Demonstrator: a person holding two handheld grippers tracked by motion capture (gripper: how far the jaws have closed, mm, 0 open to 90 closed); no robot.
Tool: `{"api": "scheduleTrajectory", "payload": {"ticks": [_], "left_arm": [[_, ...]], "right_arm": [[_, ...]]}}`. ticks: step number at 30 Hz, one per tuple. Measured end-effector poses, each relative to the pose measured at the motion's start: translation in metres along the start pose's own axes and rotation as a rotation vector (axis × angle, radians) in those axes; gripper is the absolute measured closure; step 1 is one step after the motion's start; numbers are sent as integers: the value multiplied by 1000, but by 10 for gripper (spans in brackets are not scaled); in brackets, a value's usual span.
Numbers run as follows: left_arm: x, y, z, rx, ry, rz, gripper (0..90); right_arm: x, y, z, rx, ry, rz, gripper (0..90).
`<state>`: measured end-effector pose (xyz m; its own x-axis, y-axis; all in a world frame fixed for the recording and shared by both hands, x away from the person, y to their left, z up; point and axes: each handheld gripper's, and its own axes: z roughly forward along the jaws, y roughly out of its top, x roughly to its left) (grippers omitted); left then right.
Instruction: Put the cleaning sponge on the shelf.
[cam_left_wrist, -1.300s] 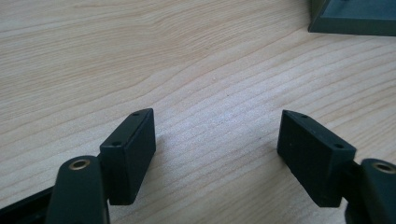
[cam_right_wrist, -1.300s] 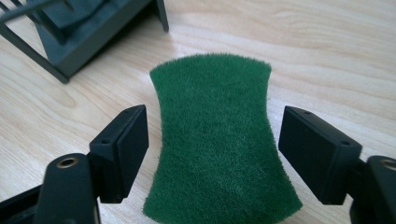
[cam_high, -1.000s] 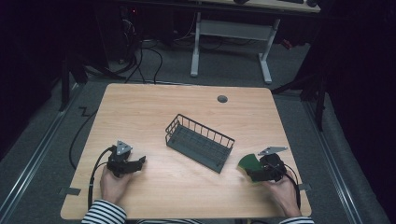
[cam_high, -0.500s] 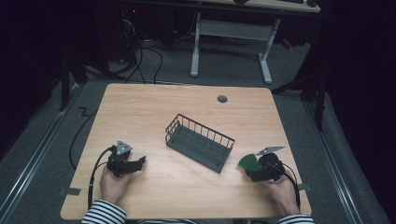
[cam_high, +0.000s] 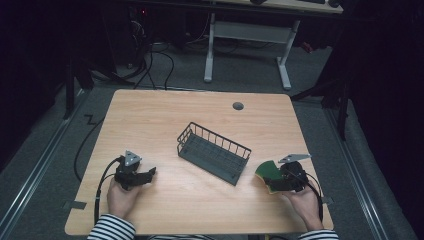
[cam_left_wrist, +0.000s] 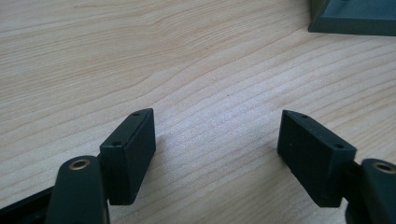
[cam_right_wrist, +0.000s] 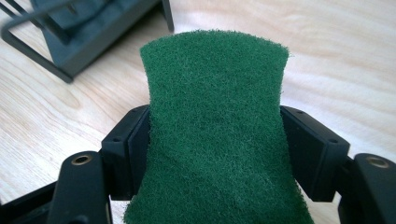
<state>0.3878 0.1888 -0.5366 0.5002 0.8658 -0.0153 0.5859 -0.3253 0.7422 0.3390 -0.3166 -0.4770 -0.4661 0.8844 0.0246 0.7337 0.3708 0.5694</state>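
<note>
- Left gripper: black, grey three-cornered plate, black cable.
- Right gripper: same look; jaws with brass-coloured rivets.
- Sleeves: black-and-white stripes.

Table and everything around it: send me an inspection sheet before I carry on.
Surface: wooden table, bare apart from the items below; round grommet near the far edge.
Job's things: dark wire basket, mid-table, nothing seen in it; green sponge, squeezed inward at its sides.
Clutter: nothing seen.
Grippers: left hand-held gripper open over bare wood; right hand-held gripper shut on the sponge.
Cables: one cable trails from the left gripper; loose cables on the floor.
Surroundings: dark room, white desk legs beyond the table.
</note>
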Motion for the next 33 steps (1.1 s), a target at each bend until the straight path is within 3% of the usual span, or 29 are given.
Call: {"api": "scheduleTrajectory", "payload": {"ticks": [20, 33], "left_arm": [[-1, 0, 0, 0, -1, 1, 280], [-1, 0, 0, 0, -2, 1, 280]], "right_arm": [[-1, 14, -28, -86, 14, 18, 302], [-1, 28, -43, -120, 31, -2, 303]]}}
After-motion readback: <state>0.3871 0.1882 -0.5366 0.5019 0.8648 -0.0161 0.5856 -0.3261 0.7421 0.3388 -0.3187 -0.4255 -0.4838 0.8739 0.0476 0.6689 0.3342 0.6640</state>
